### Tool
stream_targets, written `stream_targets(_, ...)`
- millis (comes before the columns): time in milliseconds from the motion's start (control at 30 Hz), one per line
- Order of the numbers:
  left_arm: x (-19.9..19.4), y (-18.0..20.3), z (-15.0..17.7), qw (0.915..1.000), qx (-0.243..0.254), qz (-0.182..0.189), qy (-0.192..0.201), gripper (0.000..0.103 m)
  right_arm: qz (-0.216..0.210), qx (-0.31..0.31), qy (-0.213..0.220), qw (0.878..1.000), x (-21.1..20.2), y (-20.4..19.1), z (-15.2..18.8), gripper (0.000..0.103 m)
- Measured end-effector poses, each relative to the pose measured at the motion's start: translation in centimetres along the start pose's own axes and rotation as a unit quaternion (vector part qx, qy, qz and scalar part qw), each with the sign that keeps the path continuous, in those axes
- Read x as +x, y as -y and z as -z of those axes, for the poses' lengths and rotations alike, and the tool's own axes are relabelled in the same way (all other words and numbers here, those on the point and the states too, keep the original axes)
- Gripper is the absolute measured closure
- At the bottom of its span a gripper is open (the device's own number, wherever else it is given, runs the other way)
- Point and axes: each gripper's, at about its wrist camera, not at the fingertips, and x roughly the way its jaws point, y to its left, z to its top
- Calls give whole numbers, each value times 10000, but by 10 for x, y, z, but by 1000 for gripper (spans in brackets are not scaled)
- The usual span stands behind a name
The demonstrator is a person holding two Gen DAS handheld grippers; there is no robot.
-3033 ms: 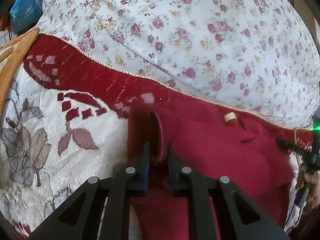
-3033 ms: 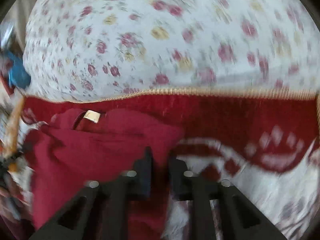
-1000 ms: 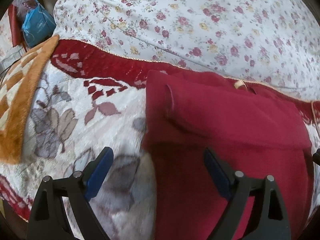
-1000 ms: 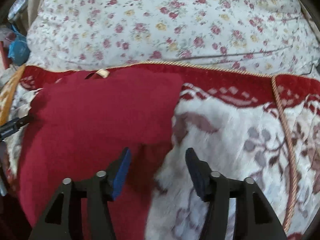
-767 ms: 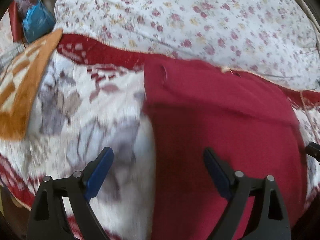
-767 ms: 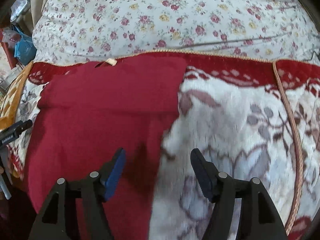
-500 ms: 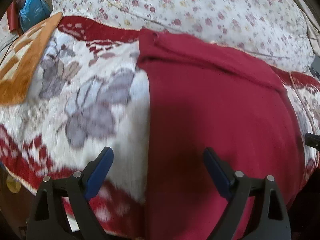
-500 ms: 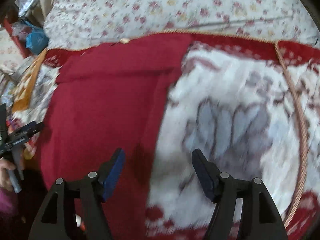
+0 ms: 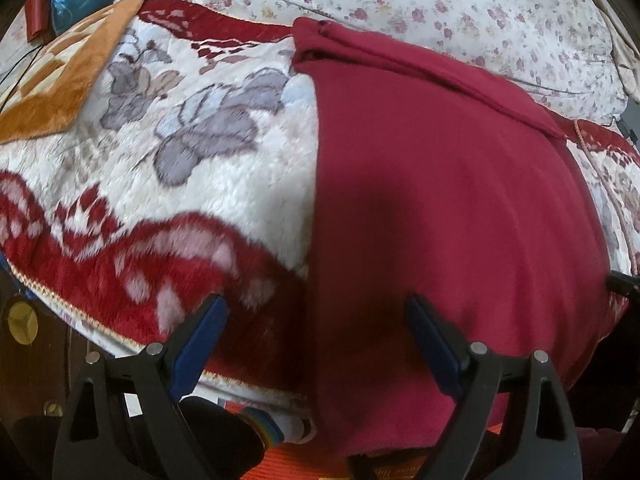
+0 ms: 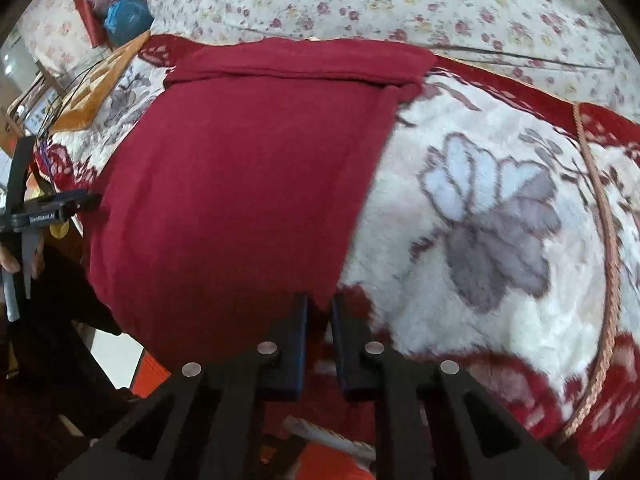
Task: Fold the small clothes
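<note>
With its far edge already turned over, the dark red knit garment (image 10: 240, 184) awaits further folds: right gripper (image 10: 318, 312) pinches its near hem, left gripper (image 9: 316, 332) gapes wide.

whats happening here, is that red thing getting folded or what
A person with a handheld gripper in each hand is folding a dark red garment laid on a floral plush blanket. Its far end is already turned over into a band. The right gripper is closed on the garment's near right corner at the blanket's edge. The left gripper is open, straddling the near left edge without gripping it yet.
</note>
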Motion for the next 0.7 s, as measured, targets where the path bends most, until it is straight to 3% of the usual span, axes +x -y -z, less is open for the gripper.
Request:
stream_targets(133,-2,-2,7,10000,-7,-7,-22,13,-355,178,-51,9992,-6,4,8,90)
stream_targets(267,-2,-4,12,10000,-30,-6,-46,13,-696,278,-270,9968,-5,-8,21,55)
stream_targets(533,1,-7,28,9982,174,378,-432,13,-1044,274,-880,9903,18,-24,41,51)
stream_targets(700,9,-8,43,9956,353,464,-729,13,-1214,129,-920,9882,26,-33,44,40)
